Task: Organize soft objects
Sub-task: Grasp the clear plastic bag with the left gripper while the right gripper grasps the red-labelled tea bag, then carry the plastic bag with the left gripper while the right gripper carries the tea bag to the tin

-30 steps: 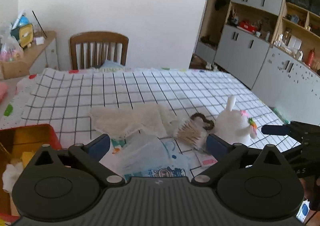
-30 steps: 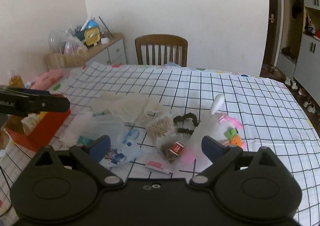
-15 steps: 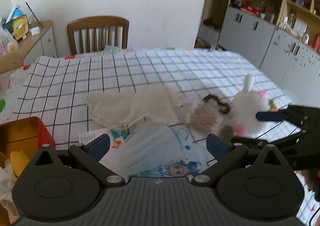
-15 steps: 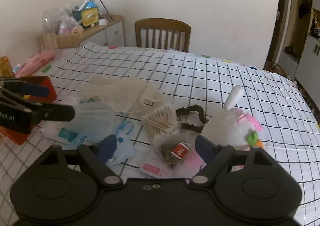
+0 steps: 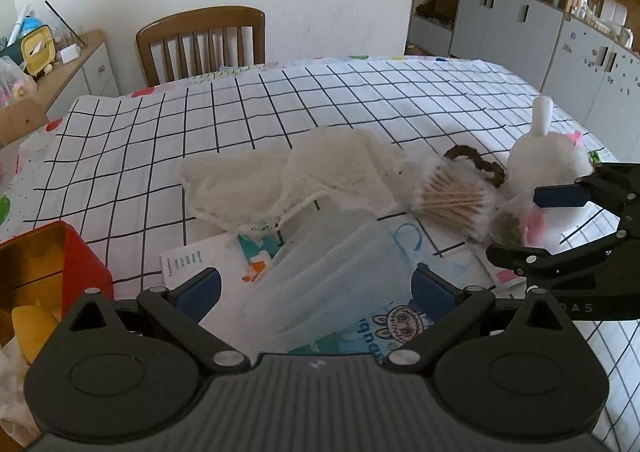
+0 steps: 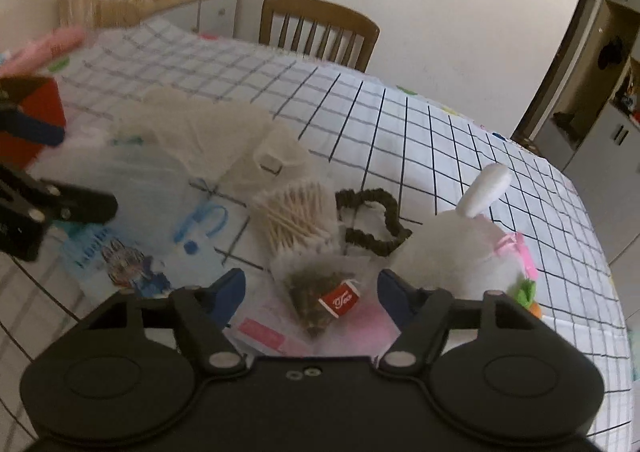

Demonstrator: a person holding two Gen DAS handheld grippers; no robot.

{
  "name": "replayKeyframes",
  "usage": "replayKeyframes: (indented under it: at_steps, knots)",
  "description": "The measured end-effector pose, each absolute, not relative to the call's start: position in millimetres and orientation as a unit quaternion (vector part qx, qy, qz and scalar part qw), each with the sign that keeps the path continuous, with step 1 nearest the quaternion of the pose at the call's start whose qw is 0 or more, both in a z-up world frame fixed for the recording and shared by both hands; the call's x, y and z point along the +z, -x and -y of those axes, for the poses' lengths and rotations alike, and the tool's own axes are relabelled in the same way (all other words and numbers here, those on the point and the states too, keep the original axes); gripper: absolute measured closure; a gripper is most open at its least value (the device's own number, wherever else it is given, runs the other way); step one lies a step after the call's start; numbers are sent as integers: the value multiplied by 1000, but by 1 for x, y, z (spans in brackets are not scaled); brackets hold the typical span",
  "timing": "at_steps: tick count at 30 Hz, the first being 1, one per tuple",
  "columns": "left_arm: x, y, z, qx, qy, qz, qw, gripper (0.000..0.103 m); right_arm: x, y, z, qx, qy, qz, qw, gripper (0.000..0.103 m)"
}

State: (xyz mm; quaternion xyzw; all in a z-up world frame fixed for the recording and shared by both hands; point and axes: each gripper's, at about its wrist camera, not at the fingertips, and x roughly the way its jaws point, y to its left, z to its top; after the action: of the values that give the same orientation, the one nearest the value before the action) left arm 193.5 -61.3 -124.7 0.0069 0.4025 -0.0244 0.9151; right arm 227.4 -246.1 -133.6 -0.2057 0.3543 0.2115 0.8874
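My left gripper (image 5: 314, 288) is open, low over a pale blue face mask (image 5: 320, 276) lying on a printed packet. My right gripper (image 6: 312, 292) is open, with a tea bag (image 6: 320, 288) between its fingers; it also shows at the right of the left wrist view (image 5: 532, 224). Beyond lie a bundle of cotton swabs (image 6: 294, 212), a dark brown scrunchie (image 6: 376, 224), a white mesh bag (image 5: 288, 180) and a white plush rabbit (image 6: 464, 252). A red tin (image 5: 48, 264) stands at the left.
Everything lies on a table with a black-and-white checked cloth (image 5: 320, 100). A wooden chair (image 5: 200, 44) stands at the far edge. A side cabinet with clutter (image 5: 36, 64) is at the far left, grey cupboards (image 5: 540, 36) at the right.
Both grippers have moved forward and down toward the pile. The right gripper now has the tea bag between its open fingers; the left is closer over the mask.
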Motion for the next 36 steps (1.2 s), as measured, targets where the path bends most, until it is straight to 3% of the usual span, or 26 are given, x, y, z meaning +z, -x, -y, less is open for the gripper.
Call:
replayKeyframes:
  at_steps: [6,11,13,15,23,36]
  knots:
    - [-130,-197,62,-20,-15,-416,909,34,-142,-224,241,207,236,-351,882,50]
    - [-133,-197,64,-17,-25,-419,908,47,-142,-223,241,208,244,-348,881,68]
    - [-132,-196,65,-13,-30,-417,908,49,-141,-224,241,208,245,-347,881,70]
    - [-131,-195,67,-15,-34,-417,908,62,-140,-224,242,208,241,-347,882,74]
    - [-124,-191,68,-12,-34,-406,913,83,-132,-222,253,200,209,-338,895,85]
    - [-94,-172,68,-26,8,-370,929,91,-97,-207,278,212,129,-322,914,87]
